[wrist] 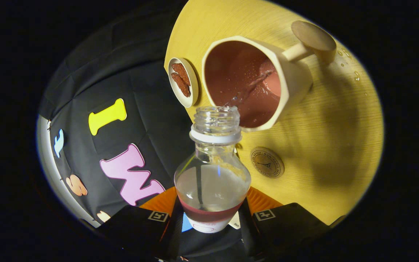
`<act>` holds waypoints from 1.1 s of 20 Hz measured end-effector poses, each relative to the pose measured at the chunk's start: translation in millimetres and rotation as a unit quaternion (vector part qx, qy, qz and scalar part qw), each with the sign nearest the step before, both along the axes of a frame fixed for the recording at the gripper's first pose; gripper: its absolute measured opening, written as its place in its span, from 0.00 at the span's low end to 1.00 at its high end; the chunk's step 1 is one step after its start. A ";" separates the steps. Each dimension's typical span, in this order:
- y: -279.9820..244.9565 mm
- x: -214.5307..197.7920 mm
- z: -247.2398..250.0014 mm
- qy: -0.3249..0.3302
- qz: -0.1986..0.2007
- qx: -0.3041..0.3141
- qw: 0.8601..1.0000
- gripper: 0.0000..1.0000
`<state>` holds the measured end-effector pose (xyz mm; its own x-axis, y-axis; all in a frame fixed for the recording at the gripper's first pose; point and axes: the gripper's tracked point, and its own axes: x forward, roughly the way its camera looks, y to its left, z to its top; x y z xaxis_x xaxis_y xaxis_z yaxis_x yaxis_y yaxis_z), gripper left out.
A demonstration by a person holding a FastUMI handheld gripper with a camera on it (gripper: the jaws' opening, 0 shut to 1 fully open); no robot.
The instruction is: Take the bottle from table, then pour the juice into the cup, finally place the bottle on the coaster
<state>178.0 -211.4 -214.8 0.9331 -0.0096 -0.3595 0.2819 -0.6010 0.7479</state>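
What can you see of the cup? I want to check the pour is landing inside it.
The cup is cream outside and reddish-brown inside, with faceted walls and a handle ending in a round disc. It stands on the yellow wooden table, beyond the bottle held between the gripper fingers. A thin clear stream from the bottle's open mouth lands inside; droplets bead its inner wall.
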 end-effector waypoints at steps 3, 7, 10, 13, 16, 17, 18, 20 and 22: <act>-0.9 -1.4 4.6 -0.005 -0.014 0.026 1.000 0.70; -7.8 1.6 11.9 -0.015 -0.034 0.055 0.998 0.70; -15.8 2.3 16.4 -0.024 -0.048 0.076 0.996 0.70; -24.8 -0.4 15.9 -0.034 -0.060 0.093 0.993 0.70; -31.9 -4.2 17.0 -0.047 -0.080 0.113 0.989 0.70; -32.6 -5.4 16.9 -0.049 -0.082 0.117 0.988 0.70; -33.4 -6.4 17.7 -0.052 -0.084 0.124 0.987 0.70; -38.1 -6.3 17.9 -0.057 -0.096 0.134 0.985 0.70; -38.6 -9.2 18.3 -0.061 -0.100 0.144 0.983 0.70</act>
<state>168.7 -250.0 -196.5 0.9591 -0.1107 -0.2606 0.0564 -0.8272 0.5591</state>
